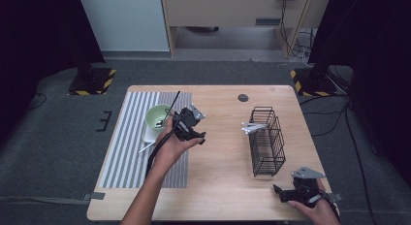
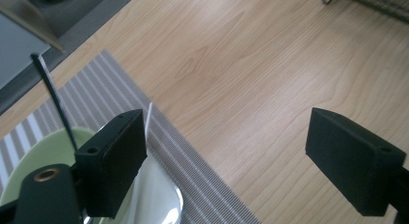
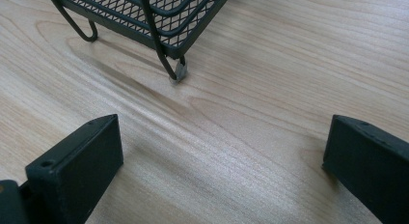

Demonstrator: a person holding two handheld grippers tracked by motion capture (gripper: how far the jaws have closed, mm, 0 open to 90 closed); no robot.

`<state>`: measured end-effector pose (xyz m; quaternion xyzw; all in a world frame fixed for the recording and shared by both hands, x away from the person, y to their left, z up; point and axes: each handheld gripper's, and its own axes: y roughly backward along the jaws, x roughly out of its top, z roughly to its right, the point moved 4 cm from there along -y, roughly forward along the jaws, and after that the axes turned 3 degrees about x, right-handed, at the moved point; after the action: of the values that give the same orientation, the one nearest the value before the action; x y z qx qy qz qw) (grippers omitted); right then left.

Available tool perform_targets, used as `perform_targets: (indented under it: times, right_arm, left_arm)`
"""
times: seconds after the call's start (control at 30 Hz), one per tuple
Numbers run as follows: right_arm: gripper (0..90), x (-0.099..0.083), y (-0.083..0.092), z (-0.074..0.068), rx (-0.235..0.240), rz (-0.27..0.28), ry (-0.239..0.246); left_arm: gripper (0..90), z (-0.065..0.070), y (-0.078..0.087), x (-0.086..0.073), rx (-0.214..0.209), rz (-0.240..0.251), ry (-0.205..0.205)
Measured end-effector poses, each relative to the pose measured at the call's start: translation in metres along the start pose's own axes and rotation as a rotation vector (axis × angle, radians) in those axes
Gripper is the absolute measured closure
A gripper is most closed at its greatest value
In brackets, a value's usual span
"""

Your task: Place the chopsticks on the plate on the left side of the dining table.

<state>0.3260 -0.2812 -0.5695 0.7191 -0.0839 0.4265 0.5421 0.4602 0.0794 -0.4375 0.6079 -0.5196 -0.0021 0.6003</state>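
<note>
The left gripper (image 1: 191, 130) hovered just beside the green bowl (image 1: 157, 117), over the right edge of the striped mat (image 1: 121, 147). Its jaws stood wide apart and held nothing. The bowl sat on the mat with a white dish (image 1: 150, 135) touching its near side. A thin black stick (image 1: 173, 103) rose at a tilt by the bowl. In the left gripper view, one jaw overlapped the bowl rim (image 2: 29, 151) and the white dish (image 2: 154, 195).

The right gripper (image 1: 291, 192) rested low at the near right corner of the table (image 1: 223, 152), jaws wide and empty, near the wire rack (image 1: 266, 142). White utensils (image 1: 254, 127) lay in the rack's far end, their tips sticking out on its left side.

Risks from this position:
- A jaw lowered without care would likely strike the bowl rim and tip or slide the bowl, because the jaw stood so near it.
- The stick could be knocked over by the gripper or its cable.
- The dish could shift with the bowl, since the two touched.
- The right gripper, if advanced, might catch the rack foot (image 3: 177, 72) and drag the rack.

Limits of view:
- The bowl's contents could not be made out.
- The lower end of the stick was hidden, so what held it could not be told.
- The number and kind of utensils were too small to tell.
- The rack was cut off at the top of the right gripper view.
</note>
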Motion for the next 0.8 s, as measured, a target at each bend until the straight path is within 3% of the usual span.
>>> perform_targets:
  times: [0.1,0.17,0.27,0.43,0.53,0.6,0.8]
  right_arm:
    - [0.3,0.000,0.000,0.000,0.000,0.000,0.001]
    - [0.3,0.000,0.000,0.000,0.000,0.000,0.001]
    - [0.3,0.000,0.000,0.000,0.000,0.000,0.001]
    - [0.3,0.000,0.000,0.000,0.000,0.000,0.003]
    - [0.3,0.000,0.000,0.000,0.000,0.000,0.005]
    - [0.3,0.000,0.000,0.000,0.000,0.001,0.006]
    - [0.4,0.000,0.000,0.000,0.000,0.000,0.007]
  left_arm:
    - [16.1,0.005,0.001,0.009,-0.021,0.019,-0.001]
    - [16.3,0.010,0.001,0.015,-0.064,0.036,0.017]
    - [19.5,0.014,0.004,0.022,-0.056,0.044,0.003]
    - [24.4,0.023,0.017,0.038,-0.084,0.088,-0.016]
    - [30.1,0.027,0.025,0.045,-0.099,0.113,-0.019]
    - [37.5,0.033,0.033,0.052,-0.134,0.140,-0.019]
    - [47.6,0.043,0.041,0.064,-0.155,0.165,-0.052]
